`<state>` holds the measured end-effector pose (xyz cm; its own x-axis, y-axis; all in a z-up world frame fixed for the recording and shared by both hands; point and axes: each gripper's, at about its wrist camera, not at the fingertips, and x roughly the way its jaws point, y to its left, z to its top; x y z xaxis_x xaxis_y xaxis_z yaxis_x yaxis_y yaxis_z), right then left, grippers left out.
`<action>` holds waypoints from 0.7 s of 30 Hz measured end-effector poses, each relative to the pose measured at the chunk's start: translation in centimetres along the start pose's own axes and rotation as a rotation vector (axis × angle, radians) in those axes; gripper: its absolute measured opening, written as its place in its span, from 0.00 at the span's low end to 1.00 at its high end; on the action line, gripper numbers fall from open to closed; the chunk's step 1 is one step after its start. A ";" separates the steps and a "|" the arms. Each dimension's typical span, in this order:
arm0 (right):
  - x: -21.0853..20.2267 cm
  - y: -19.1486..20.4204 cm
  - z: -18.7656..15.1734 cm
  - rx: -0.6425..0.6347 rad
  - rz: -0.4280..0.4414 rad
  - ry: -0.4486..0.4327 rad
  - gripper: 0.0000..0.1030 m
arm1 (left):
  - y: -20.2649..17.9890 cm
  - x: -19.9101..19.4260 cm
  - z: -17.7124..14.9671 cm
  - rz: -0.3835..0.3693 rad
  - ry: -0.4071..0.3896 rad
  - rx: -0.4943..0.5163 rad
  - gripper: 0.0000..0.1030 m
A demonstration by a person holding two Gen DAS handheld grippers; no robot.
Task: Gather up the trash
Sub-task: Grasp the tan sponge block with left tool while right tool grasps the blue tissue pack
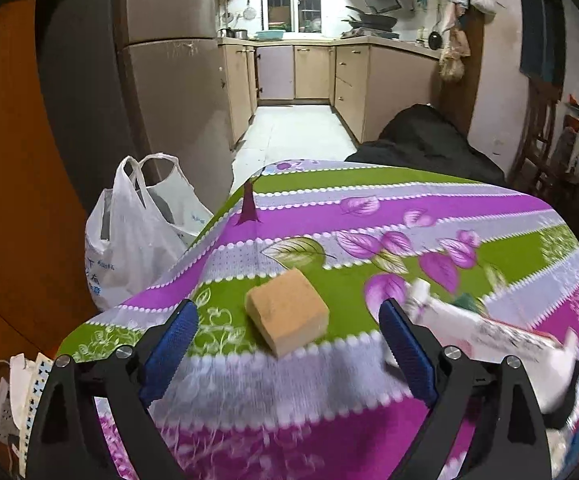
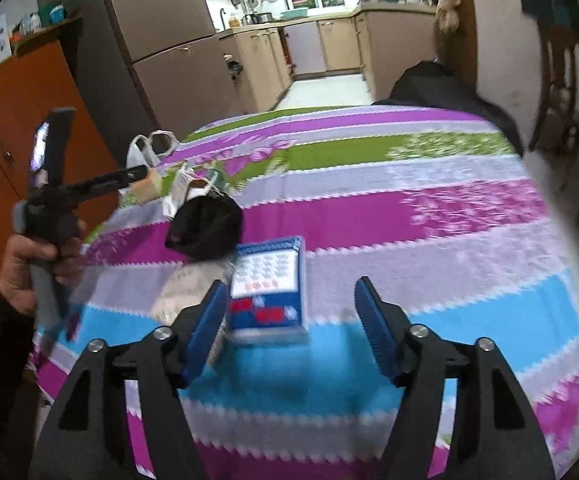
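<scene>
Right now both grippers hang over the worktop (image 1: 389,208), a round one under a striped purple and green cloth, with nothing between their fingers. The left gripper (image 1: 287,326) has its blue fingers spread wide, and the tan block (image 1: 287,310), which looks like a sponge or a cut of foam, lies on the cloth between them and a little beyond the tips, not touched by either. The right gripper (image 2: 291,320) is moderately open, and the blue and white box (image 2: 267,288) sits close against its left finger (image 2: 205,328) rather than centred, with a wide gap to the other finger.

That offset is the main risk: closing from here would probably shove the box sideways or pinch only its corner, so it may twist out. A crumpled black item (image 2: 205,226) lies just beyond the box and could be dragged along. On the left side, white packaging (image 1: 489,332) lies near the right-hand finger (image 1: 405,348) and may get caught with the block. The block sits near the worktop's edge, so a nudge might tip it off.

A white plastic bag (image 1: 137,236) stands on the floor beside the worktop; if it is the bin, its slack mouth could let a dropped piece miss. Both views are blurred, so contact is hard to judge.
</scene>
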<state>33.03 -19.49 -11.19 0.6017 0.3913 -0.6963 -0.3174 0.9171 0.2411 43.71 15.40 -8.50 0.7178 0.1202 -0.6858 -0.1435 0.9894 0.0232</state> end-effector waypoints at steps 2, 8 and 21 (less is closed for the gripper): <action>1.0 0.1 0.2 -0.011 -0.007 0.019 0.64 | 0.3 1.2 0.3 -0.004 0.010 -0.022 0.89; 2.5 -0.4 -0.4 0.009 0.056 0.063 0.50 | 0.7 4.9 -0.1 -0.039 0.115 -0.034 0.63; -3.1 -1.6 -2.7 0.092 0.079 0.022 0.30 | 0.2 -2.1 -3.5 -0.054 0.009 0.041 0.45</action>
<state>29.74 -22.37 -11.26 0.5609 0.4620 -0.6870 -0.2937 0.8869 0.3566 39.79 15.10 -9.66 0.7176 0.0660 -0.6933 -0.0768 0.9969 0.0154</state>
